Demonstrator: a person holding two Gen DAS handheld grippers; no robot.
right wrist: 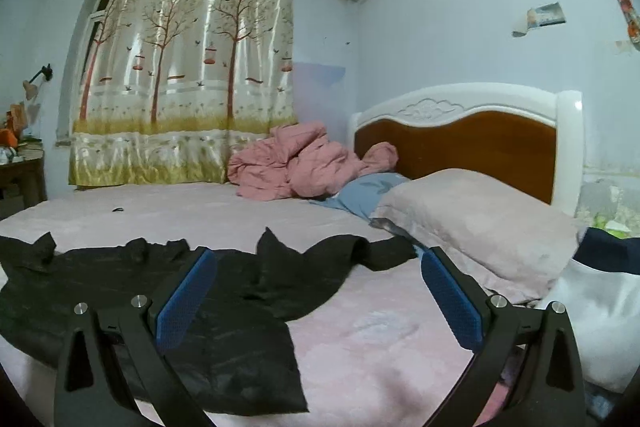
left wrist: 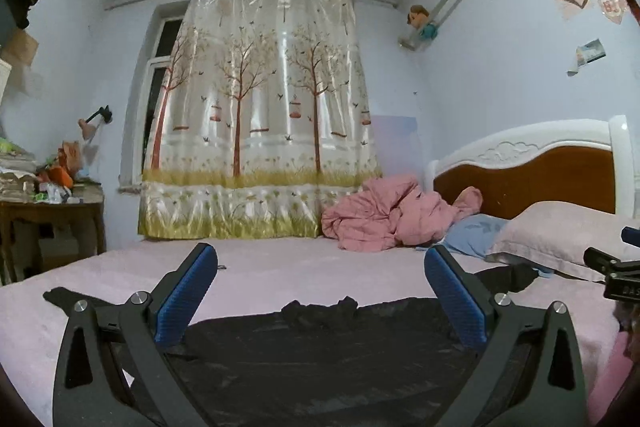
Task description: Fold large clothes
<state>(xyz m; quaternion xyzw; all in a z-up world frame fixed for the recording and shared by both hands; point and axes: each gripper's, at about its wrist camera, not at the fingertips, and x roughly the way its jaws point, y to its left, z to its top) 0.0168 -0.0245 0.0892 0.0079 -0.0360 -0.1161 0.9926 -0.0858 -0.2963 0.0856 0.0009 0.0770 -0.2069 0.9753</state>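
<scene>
Broadly, the bed (right wrist: 380,339) with its pale pink cover fills the lower half of both views, its white and brown headboard (right wrist: 480,131) at the right. Behind it, a tree-printed curtain (left wrist: 260,107) hangs in the upper centre of the left wrist view. Spread flat on the bed, the black garment (right wrist: 120,287) lies across the lower left of the right wrist view and the bottom centre of the left wrist view. At right, a pink pillow (right wrist: 480,223) rests near the headboard, with a crumpled pink quilt (right wrist: 296,167) beside the curtain. Both tongs are spread wide and grip nothing: the left tongs (left wrist: 320,291) hover over the garment, the right tongs (right wrist: 318,291) over its right edge.
</scene>
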